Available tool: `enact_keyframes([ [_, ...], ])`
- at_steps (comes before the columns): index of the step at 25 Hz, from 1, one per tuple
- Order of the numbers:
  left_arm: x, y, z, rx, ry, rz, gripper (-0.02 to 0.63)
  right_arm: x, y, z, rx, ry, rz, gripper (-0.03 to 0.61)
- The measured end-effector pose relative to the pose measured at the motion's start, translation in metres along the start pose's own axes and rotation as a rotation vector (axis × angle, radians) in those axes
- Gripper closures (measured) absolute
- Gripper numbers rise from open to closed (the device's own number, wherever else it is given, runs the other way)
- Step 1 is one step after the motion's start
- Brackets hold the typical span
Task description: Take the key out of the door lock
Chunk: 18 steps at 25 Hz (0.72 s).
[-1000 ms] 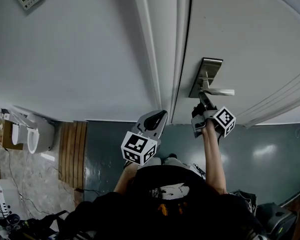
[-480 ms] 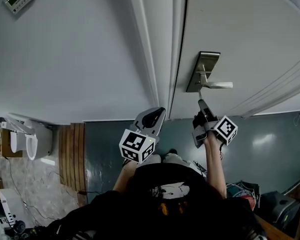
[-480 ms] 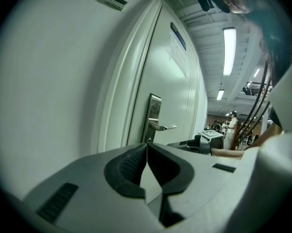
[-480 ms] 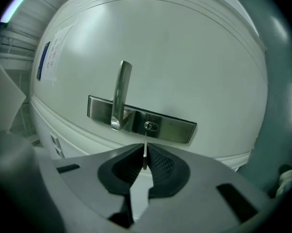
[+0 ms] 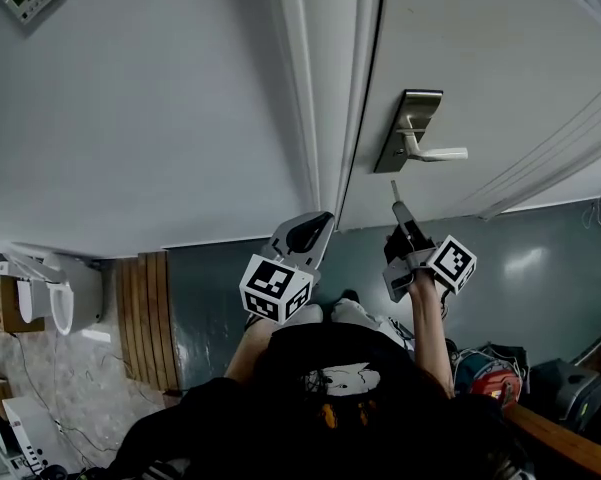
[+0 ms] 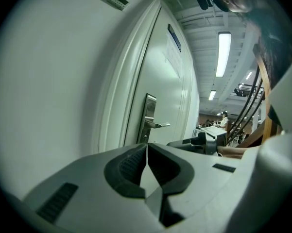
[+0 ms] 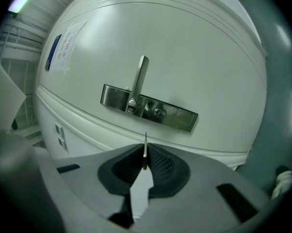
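Now right gripper point(image 5: 401, 212) pinching key point(image 5: 393, 190), pulled clear of lock point(image 5: 416, 116), left gripper point(image 5: 320, 230) pressed together, unmoved.

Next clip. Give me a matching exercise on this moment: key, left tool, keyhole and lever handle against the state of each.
Things:
1 key
2 left tool
3 keyhole
4 lever handle

States:
A jaws together, holding nothing
B in the steel plate, unoccupied
C pinched in the right tool, clear of the door
D juts out of the steel plate

Pairs: 1-C; 2-A; 3-B; 4-D
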<state>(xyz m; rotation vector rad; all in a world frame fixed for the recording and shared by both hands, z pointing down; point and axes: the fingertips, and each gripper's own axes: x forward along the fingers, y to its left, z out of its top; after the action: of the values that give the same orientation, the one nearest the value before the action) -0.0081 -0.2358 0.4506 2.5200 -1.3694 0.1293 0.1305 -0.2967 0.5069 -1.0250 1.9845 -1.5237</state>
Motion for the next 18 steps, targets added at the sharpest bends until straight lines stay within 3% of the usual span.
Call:
enact_keyframes([
  [18,-0.071,0.031,-0.021,-0.005,0.021,-0.12,0.601,-0.012,0.041,-0.105,-0.049,-0.035,-0.024,0.558],
])
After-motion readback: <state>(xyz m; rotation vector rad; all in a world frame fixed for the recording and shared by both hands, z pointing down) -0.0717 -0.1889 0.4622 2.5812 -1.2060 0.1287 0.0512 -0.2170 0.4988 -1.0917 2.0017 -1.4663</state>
